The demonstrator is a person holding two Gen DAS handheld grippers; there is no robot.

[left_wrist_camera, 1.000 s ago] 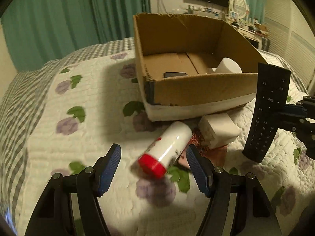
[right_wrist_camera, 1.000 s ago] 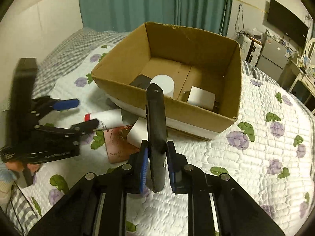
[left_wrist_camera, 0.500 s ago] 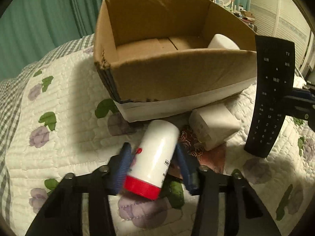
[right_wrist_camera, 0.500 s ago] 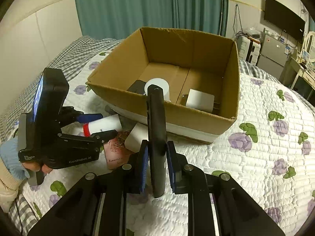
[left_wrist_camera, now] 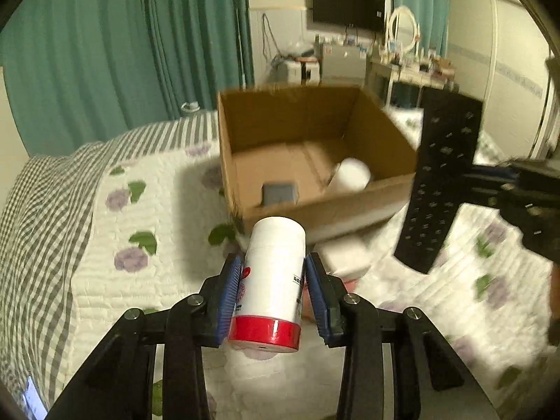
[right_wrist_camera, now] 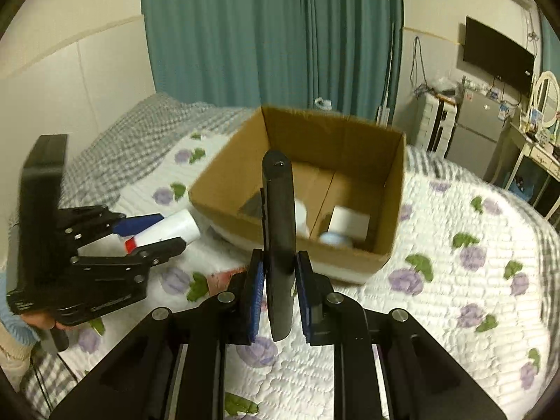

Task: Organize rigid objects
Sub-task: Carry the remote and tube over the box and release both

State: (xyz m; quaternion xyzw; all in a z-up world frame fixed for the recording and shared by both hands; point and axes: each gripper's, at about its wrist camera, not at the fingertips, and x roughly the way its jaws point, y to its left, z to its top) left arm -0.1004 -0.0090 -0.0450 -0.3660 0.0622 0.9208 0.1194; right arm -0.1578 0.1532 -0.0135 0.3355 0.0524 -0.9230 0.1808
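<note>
My left gripper [left_wrist_camera: 273, 273] is shut on a white bottle with a red cap [left_wrist_camera: 271, 280] and holds it above the quilt, short of the cardboard box [left_wrist_camera: 315, 210]. The bottle also shows in the right wrist view [right_wrist_camera: 168, 232]. My right gripper [right_wrist_camera: 278, 280] is shut on a black remote control [right_wrist_camera: 278, 238], held upright before the box [right_wrist_camera: 385, 196]. The remote also shows at the right of the left wrist view [left_wrist_camera: 441, 185]. In the box lie a white cylinder [left_wrist_camera: 350, 175], a dark flat thing [left_wrist_camera: 279, 193] and a white block [right_wrist_camera: 350, 220].
The box stands on a white floral quilt [right_wrist_camera: 455, 280] over a checked sheet [left_wrist_camera: 38, 245]. A white block [left_wrist_camera: 344, 257] and a reddish card [right_wrist_camera: 224, 276] lie on the quilt before the box. Green curtains [right_wrist_camera: 280, 35] hang behind; furniture stands at the right.
My left gripper closed on the bottle and lifted it off the quilt. My right gripper has risen a little with the remote.
</note>
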